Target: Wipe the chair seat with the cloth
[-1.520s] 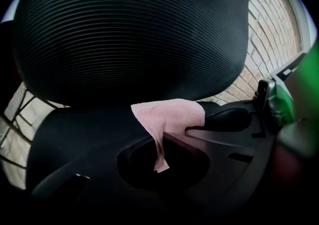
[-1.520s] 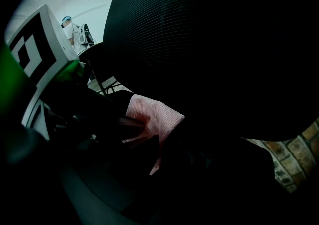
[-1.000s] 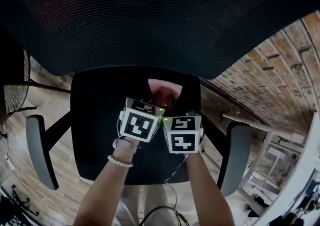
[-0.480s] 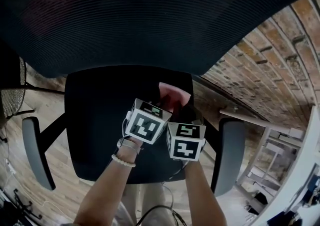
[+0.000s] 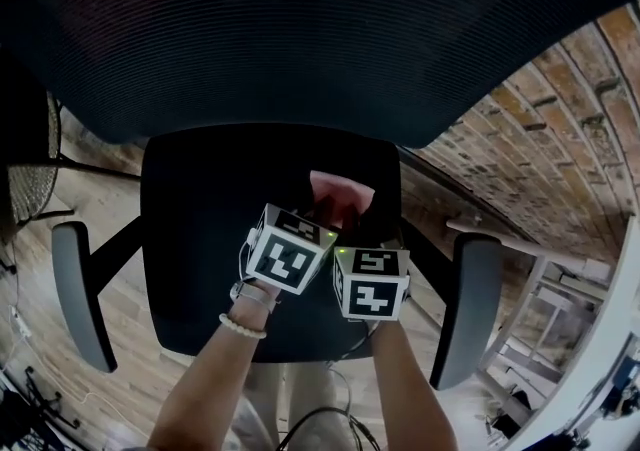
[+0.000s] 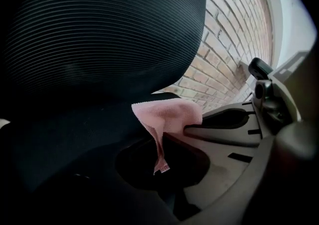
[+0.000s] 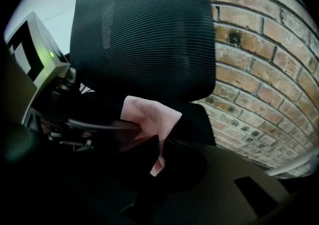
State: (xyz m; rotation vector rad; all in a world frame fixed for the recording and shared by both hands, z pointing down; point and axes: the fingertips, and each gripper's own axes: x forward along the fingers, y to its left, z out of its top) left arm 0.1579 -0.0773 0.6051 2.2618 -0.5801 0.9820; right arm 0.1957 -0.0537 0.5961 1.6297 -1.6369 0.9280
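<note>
1. The pink cloth [image 5: 340, 199] is over the far right part of the black seat [image 5: 200, 249], in front of the mesh backrest [image 5: 300, 29]. It is bunched between the two tools.
2. The left hand-held gripper [image 6: 159, 144] is closed on the cloth. A narrow fold runs down between its dark jaws, and the rest puffs up above them.
3. The right hand-held gripper [image 7: 157, 146] is clamped on the same cloth from the other side, its jaws meeting on a hanging fold. The two tools are just beside each other.
4. I cannot tell whether the cloth presses on the seat.
5. The cloth looks light, soft and limp, so it should fold and bunch rather than lie flat. It is not fragile, and its weave should give the jaws grip.
6. The best hold, I judge, is on a thick gathered fold, leaving a loose pad below to drag over the seat. A thin edge could slip out against the seat's fabric.
</note>
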